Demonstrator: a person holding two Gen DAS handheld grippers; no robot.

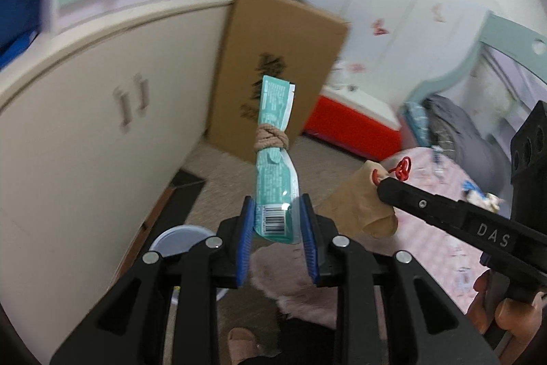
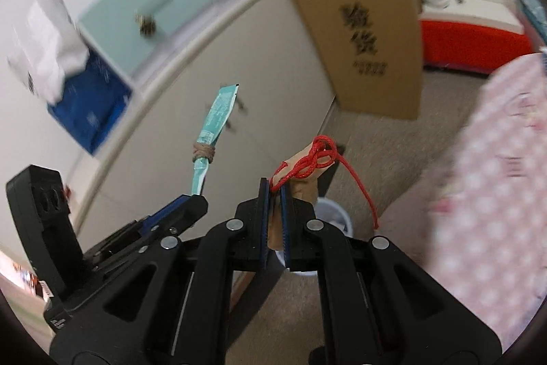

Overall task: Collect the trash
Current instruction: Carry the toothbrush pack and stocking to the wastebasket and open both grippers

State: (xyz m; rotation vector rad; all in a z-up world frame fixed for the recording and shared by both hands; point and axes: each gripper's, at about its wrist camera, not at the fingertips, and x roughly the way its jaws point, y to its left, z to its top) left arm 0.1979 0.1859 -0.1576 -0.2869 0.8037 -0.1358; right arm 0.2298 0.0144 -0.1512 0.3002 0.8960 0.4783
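My left gripper [image 1: 277,211] is shut on the lower end of a teal wrapper [image 1: 275,142], which stands upright and is tied round the middle with tan cord [image 1: 270,141]. The same teal wrapper [image 2: 215,122] appears in the right wrist view, rising from the left gripper [image 2: 191,199]. My right gripper [image 2: 274,194] is shut on a tan paper piece [image 2: 304,183] knotted with red string [image 2: 319,156], whose loose end hangs to the right. From the left wrist view the right gripper [image 1: 381,183] holds that tan piece [image 1: 359,200] to the right of the wrapper.
A round white bin [image 2: 333,214] stands on the beige carpet below the right gripper, seen also as a white bin [image 1: 177,238] at lower left. A tall cardboard box [image 1: 280,64] leans by cream cupboard doors [image 1: 102,125]. A pink patterned bedspread [image 2: 495,159] lies right; a red box [image 1: 352,125] behind.
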